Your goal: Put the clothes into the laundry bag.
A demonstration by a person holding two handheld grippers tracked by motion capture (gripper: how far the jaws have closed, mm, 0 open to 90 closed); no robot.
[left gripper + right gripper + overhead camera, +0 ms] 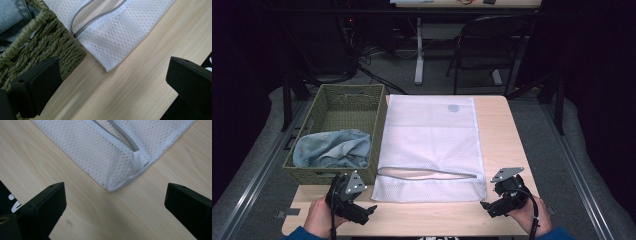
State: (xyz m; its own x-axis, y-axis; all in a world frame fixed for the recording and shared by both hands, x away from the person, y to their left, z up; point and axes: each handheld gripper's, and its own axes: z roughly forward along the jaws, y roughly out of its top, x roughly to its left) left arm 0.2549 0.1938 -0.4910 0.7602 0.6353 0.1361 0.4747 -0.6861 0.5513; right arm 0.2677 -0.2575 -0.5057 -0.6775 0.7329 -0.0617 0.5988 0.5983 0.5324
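Two black grippers are seen, each held in a hand. A grey three-cornered plate with small screws is carried on top of the left gripper [362, 212] and the right gripper [490, 206]. Blocky black fingers [37, 87] with small holes are shown. Thin black cables are trailed, and blue sleeves are worn.

Bright, even light on the table [507, 150]; dark surroundings, slightly soft focus.

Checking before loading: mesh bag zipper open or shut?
Open: the zipper gapes along the mesh bag, its two grey tracks parted.
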